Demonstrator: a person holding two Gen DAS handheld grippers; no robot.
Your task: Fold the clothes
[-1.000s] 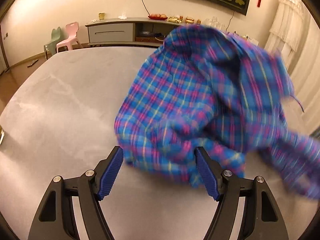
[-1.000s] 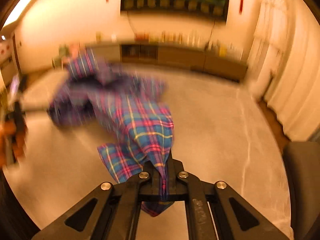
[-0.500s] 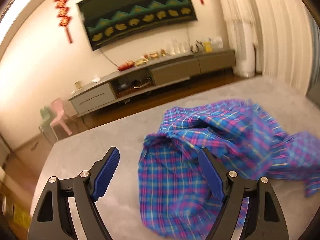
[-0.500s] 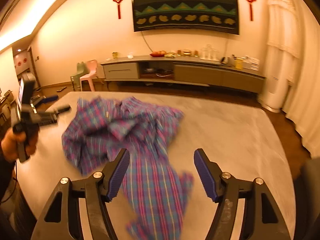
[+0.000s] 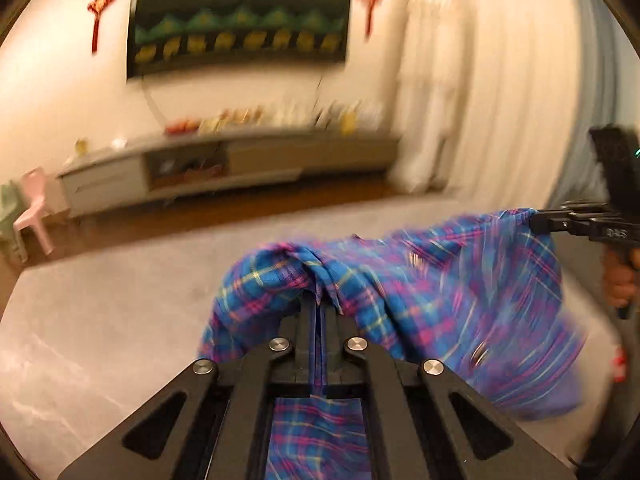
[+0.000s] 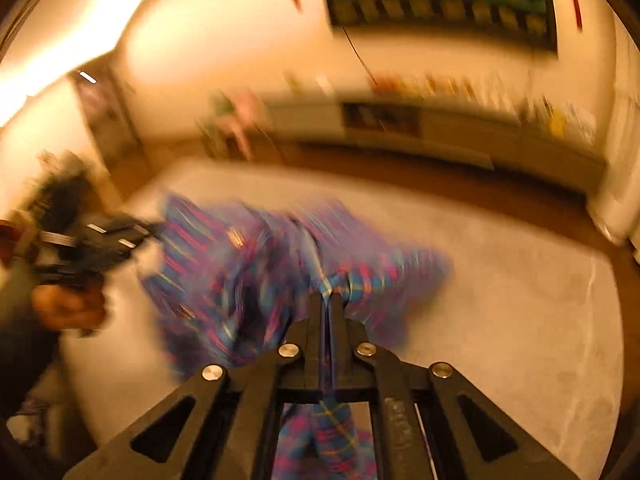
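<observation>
Shirt (image 5: 420,292) pinched in both closed grippers, left (image 5: 319,308) and right (image 6: 329,304), right's at 3 o'clock; pull taut, lower flat onto table (image 5: 100,320).

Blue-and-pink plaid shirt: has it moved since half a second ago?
Yes. The blue-and-pink plaid shirt then lay loose on the grey table; now both grippers clamp it, stretched and partly raised off that surface.
</observation>
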